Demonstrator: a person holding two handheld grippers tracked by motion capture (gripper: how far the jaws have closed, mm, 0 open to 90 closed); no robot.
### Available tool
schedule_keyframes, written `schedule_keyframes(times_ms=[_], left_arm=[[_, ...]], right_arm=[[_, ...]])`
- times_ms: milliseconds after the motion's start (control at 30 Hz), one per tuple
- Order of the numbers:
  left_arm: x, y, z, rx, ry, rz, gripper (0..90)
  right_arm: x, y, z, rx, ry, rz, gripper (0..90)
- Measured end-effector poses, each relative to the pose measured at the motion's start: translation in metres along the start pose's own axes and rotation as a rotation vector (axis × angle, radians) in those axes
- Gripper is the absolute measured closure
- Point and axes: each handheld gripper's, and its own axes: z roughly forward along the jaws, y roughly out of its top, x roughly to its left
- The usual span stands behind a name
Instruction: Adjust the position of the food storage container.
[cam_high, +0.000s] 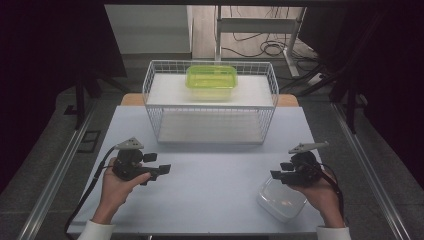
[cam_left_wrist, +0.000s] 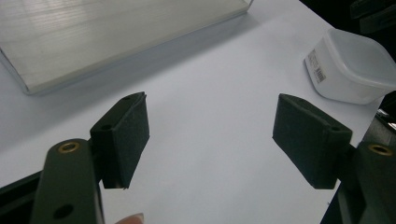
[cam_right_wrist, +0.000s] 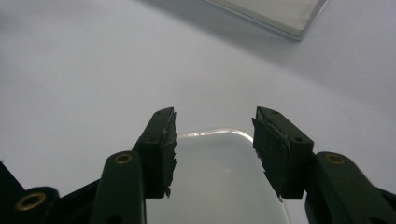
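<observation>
Clear lidded plastic container (cam_high: 281, 199) sits at the near right corner of the table (cam_high: 215, 170), almost at the near edge. Right gripper (cam_high: 276, 175) hangs just above it. In the right gripper view the pads (cam_right_wrist: 161, 149) straddle the lid, gap visible on both sides, not pressing: jaws parted, nothing grasped yet. Left gripper (cam_high: 162, 170) hovers over the near left part of the table, well apart from the container, jaws wide and empty (cam_left_wrist: 210, 135).

Wire basket (cam_high: 210, 102) stands at the far middle of the table, with a green container (cam_high: 211, 77) on its upper shelf.

Handling guess: container looks empty, so light. Thin translucent walls, likely flex under squeeze. Smooth plastic, rounded corners, likely slippery for the pads. Barcode sticker on one side wall (cam_left_wrist: 317, 70). Best hold probably across the two opposite side walls just under the lid rim, near the middle, where the rim stiffens it. Gentle squeeze, or the lid could pop or the box could skid off the near edge.
</observation>
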Motion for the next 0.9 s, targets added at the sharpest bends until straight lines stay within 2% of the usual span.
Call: schedule_keyframes(times_ms=[200,367,600,700,733,900], left_arm=[[0.002,0.001,0.003,0.004,-0.003,-0.005,26.2],[0.002,0.001,0.007,0.019,0.004,0.003,26.0],[0.001,0.000,0.008,0.026,-0.003,0.008,25.9],[0.001,0.000,0.006,0.020,-0.005,0.006,25.9],[0.001,0.000,0.006,0.020,-0.008,0.006,25.9],[0.001,0.000,0.006,0.020,-0.012,0.006,25.9]], right_arm=[[-0.008,-0.001,0.001,0.005,-0.011,0.008,55.9],[-0.015,-0.003,0.001,0.023,-0.038,0.002,62.0],[-0.023,-0.008,0.003,0.052,-0.077,0.020,73.7],[-0.025,-0.013,-0.005,0.042,-0.073,0.037,80.7],[-0.026,-0.018,-0.014,0.041,-0.079,0.053,85.2],[-0.023,-0.031,-0.027,0.054,-0.097,0.071,88.3]])
